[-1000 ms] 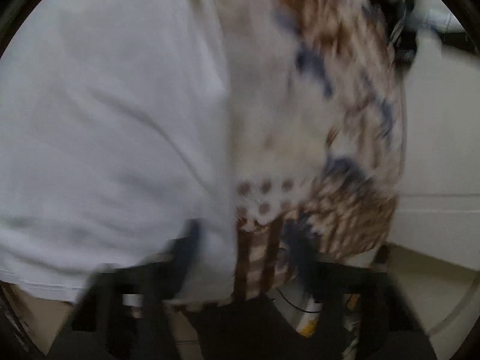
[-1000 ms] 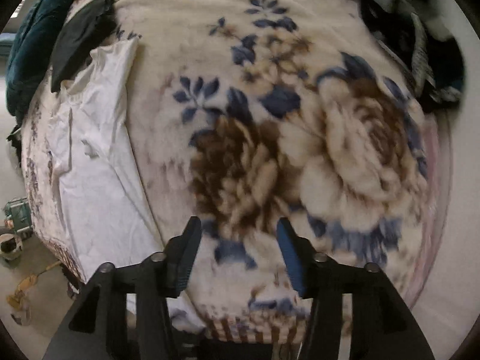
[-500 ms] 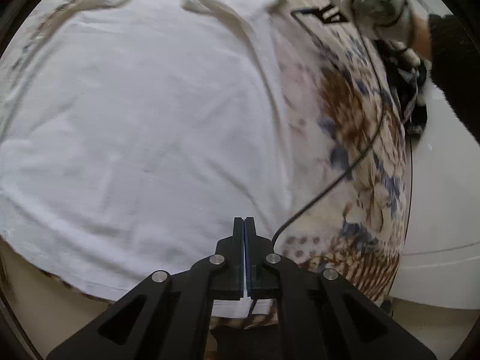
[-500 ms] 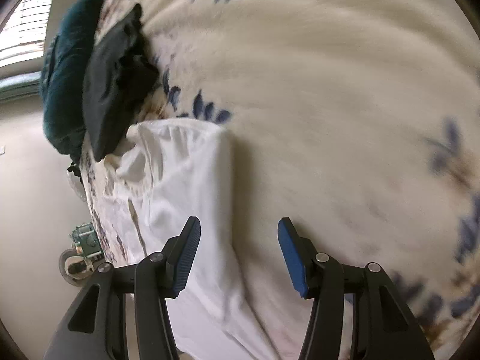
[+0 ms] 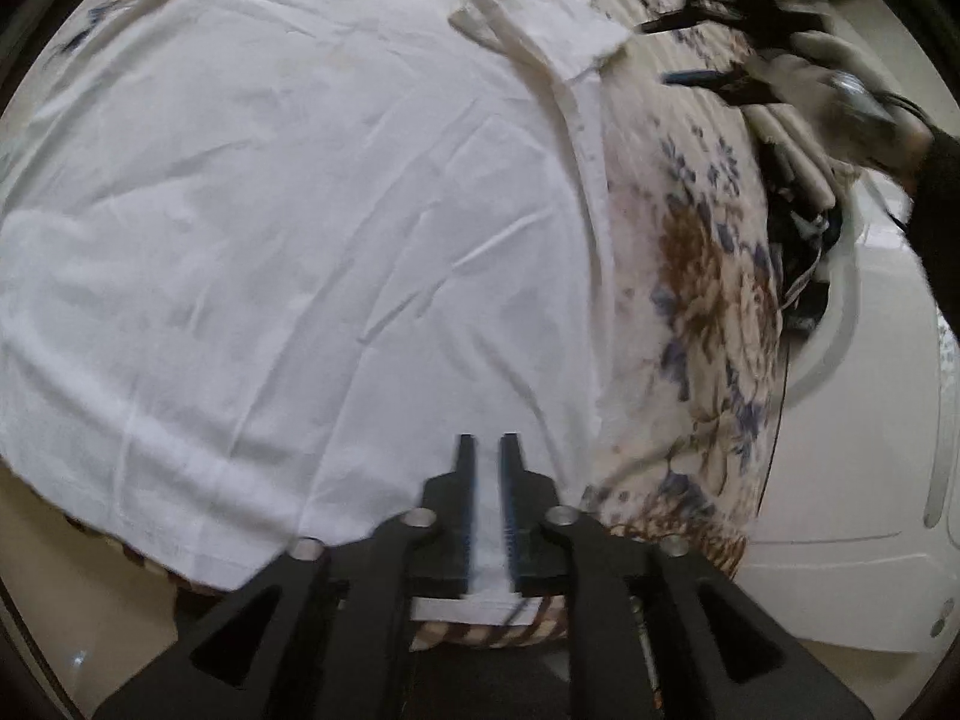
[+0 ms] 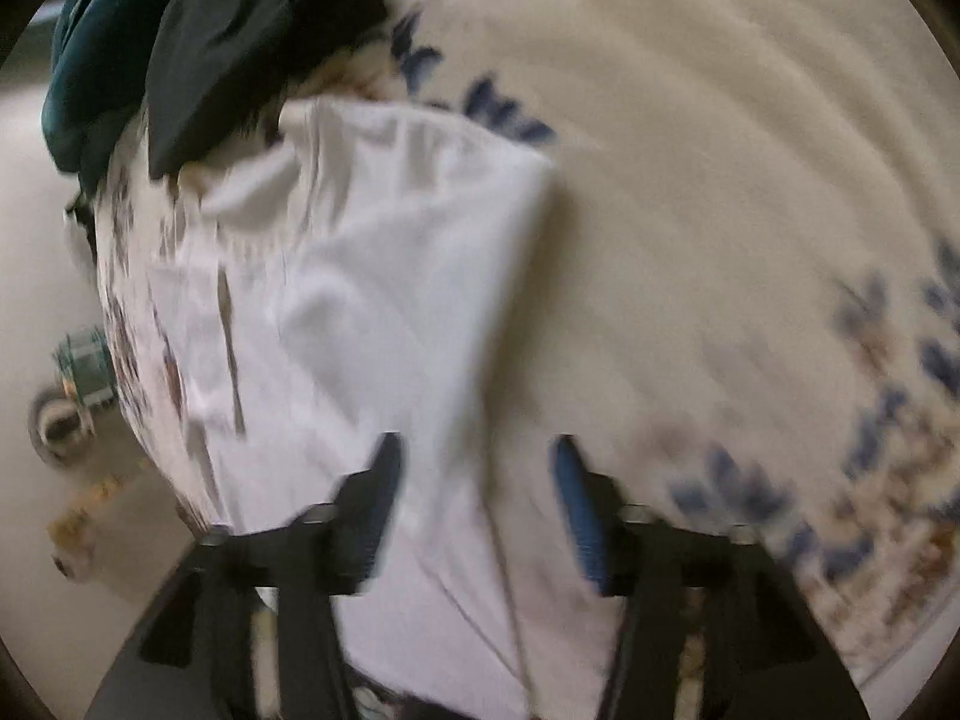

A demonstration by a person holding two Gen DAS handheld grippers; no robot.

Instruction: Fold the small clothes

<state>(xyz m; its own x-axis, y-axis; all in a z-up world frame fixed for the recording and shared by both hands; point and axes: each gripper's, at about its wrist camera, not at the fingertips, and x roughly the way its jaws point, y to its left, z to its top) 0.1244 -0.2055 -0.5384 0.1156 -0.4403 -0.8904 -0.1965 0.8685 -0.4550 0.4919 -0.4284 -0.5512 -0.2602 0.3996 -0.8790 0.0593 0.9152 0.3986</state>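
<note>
So the left hand-held gripper (image 5: 487, 468) has its fingers only a sliver apart, with the bottom hem of the white shirt (image 5: 288, 228) sitting in the narrow gap between them; looks like a loose pinch at best, and I honestly can't tell if the pads are actually gripping the cloth. From there the shirt spreads out flat and wide across the bed, a bit creased, with a short sleeve (image 5: 540, 24) sticking out toward the far right corner. It's lying on a cream blanket (image 5: 708, 276) with big brown and blue flowers, and the hem end hangs right at the blanket's near edge. The right hand-held gripper (image 6: 474, 510) is wide open and holding nothing, hovering over the sleeve side of the shirt (image 6: 372, 276), one finger above the white cloth and the other above the blanket (image 6: 720, 180); that view is pretty blurry. Beyond the sleeve there's a black garment (image 6: 240, 42) touching the shirt's far end, with a dark teal one (image 6: 90, 72) just beside it.
</note>
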